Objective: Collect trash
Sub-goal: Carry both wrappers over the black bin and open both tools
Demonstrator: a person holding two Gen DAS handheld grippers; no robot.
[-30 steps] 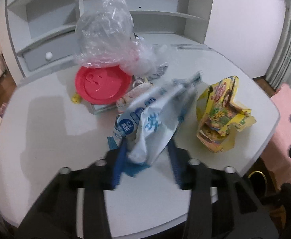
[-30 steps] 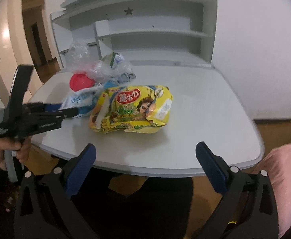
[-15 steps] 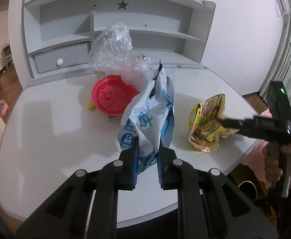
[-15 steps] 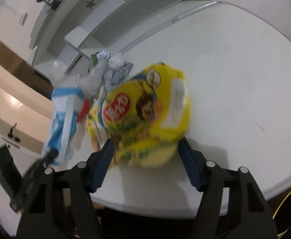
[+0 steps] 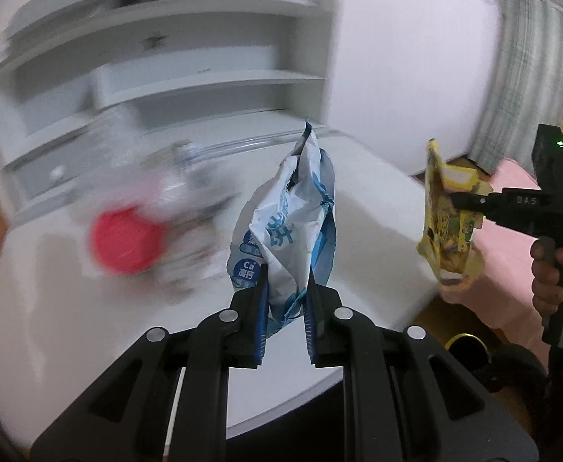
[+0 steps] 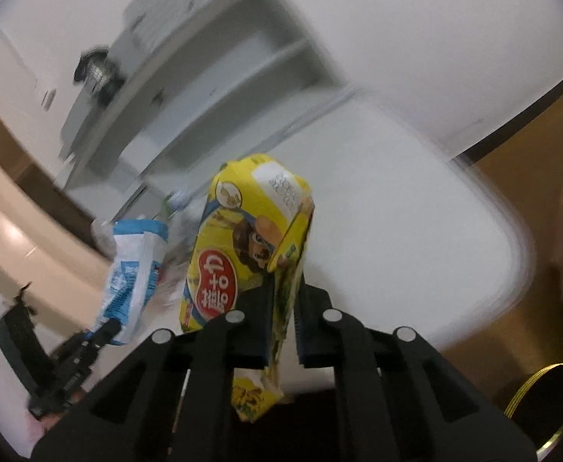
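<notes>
- The left gripper is clamped on a blue-and-white snack bag, held clear above the table.
- The right gripper pinches a yellow snack bag, also lifted off.
- Left to collect: a red lid and crumpled clear plastic on the table.
- A dark bin with a yellow rim sits on the floor below the table edge, likely where both bags go.

Dim, motion-blurred fisheye views, dark corners

White desk; shelf hutch; curtain
</notes>
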